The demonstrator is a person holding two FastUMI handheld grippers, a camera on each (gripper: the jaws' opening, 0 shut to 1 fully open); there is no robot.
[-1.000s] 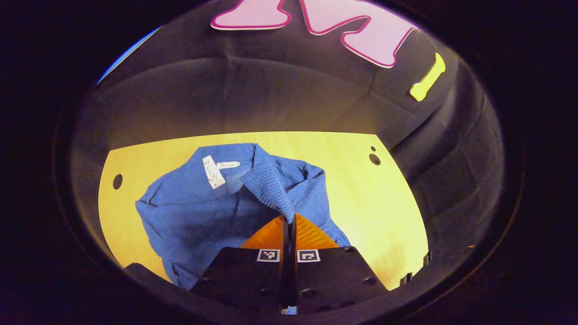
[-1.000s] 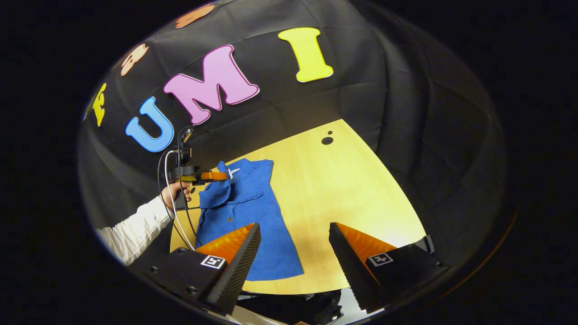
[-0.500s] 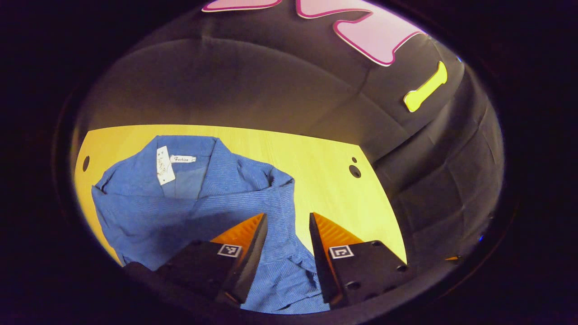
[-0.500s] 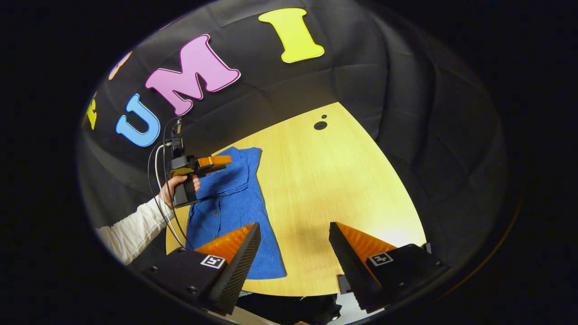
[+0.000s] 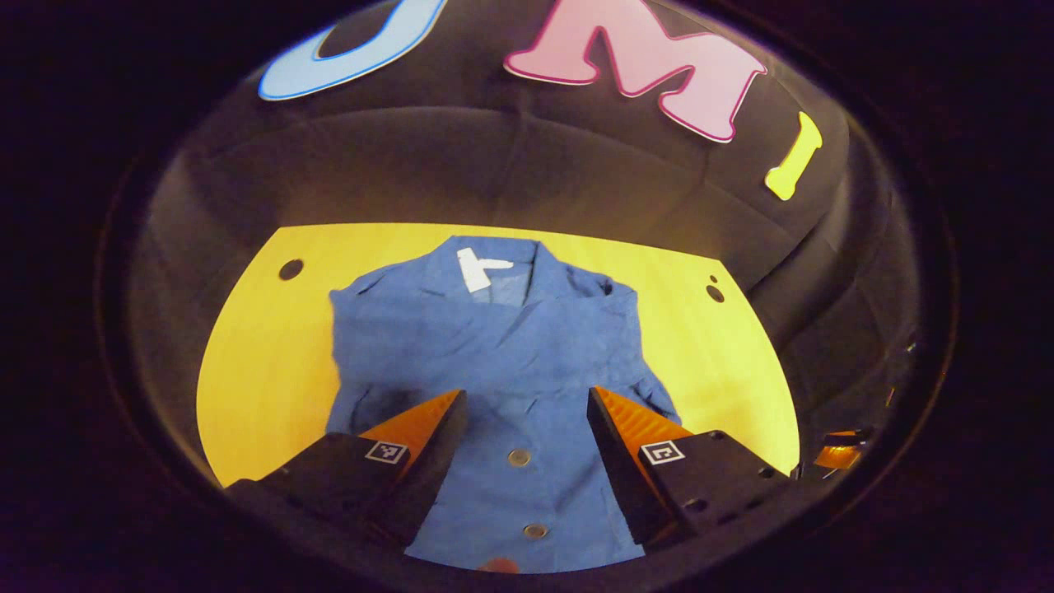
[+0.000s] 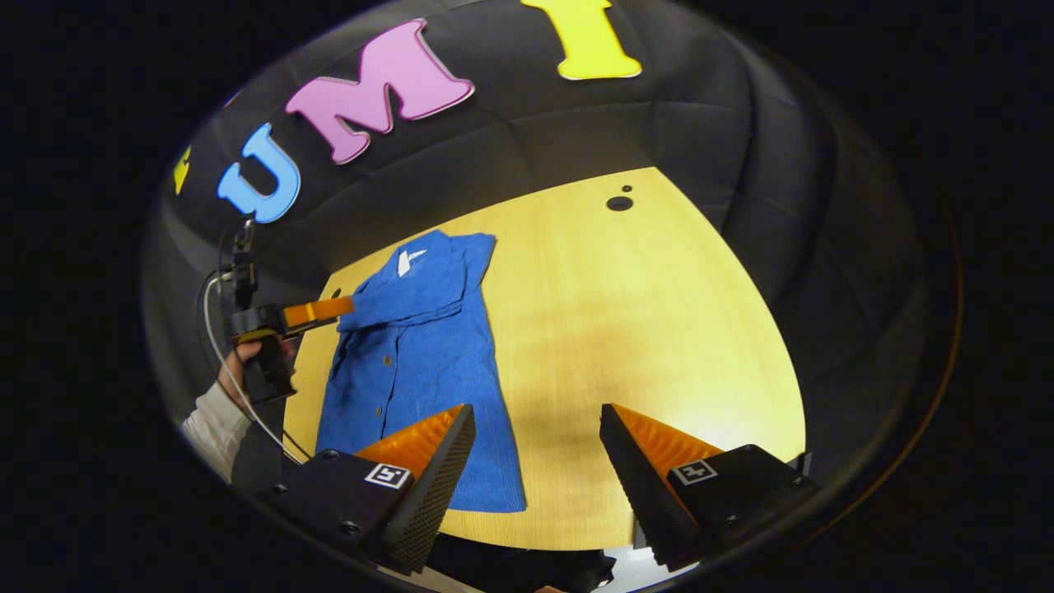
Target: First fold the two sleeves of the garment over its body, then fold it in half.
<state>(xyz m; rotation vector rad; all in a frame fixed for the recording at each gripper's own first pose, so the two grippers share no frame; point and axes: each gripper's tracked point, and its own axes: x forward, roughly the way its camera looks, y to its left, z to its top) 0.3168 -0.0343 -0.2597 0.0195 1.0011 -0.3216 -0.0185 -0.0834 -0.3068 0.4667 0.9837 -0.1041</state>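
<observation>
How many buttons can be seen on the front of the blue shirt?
2 in the left gripper view: one button between the open left tongs, another button below it. More may be hidden on the shirt.

Left tongs (image 5: 525, 428): fingers spread apart, nothing between them.
Right tongs (image 6: 535, 453): fingers spread wide, empty.
Hand (image 6: 247, 356): grips left tongs' handle, far left.

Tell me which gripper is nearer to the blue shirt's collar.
Left. The left gripper hovers open beside the shirt, just short of the collar. The right gripper hangs open over the table's near edge by the hem.
</observation>
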